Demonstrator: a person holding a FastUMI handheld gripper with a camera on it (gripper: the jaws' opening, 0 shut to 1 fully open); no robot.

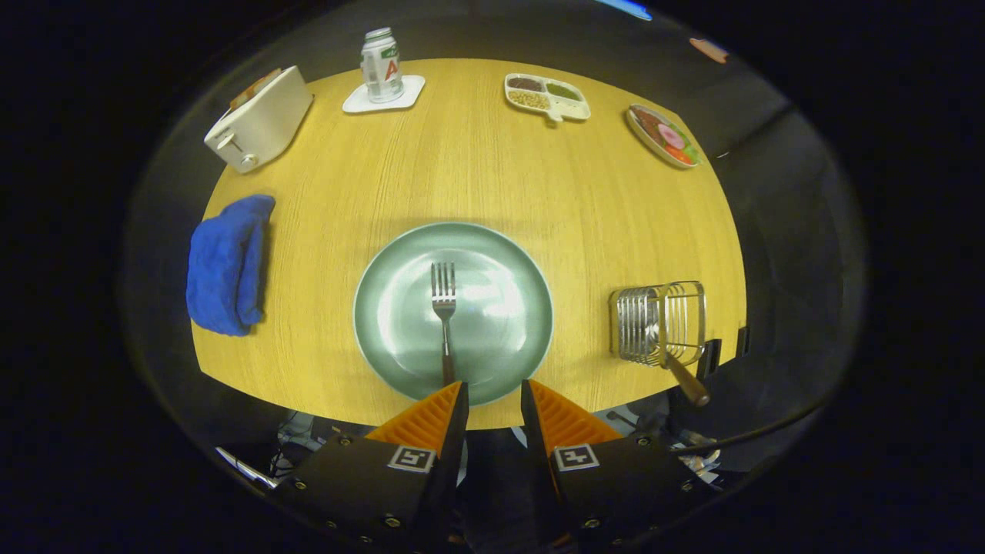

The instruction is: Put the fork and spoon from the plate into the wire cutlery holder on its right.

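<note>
A grey-green round plate (400, 338) lies on the wooden table just ahead of my fingers. A fork (444, 308) with a dark wooden handle lies on it, tines pointing away and the handle end reaching down to my left fingertip. To the plate's right stands the wire cutlery holder (642, 323). A utensil with a wooden handle (685, 378) stands in the holder, its handle leaning out toward me. My gripper (494, 391) hovers over the plate's near rim, open, with nothing between the fingers.
A blue cloth (227, 265) lies left of the plate. At the far side stand a white toaster (258, 119), a can on a white coaster (382, 65), a divided snack tray (548, 96) and a plate of food (663, 135). The table's near edge runs just under my fingertips.
</note>
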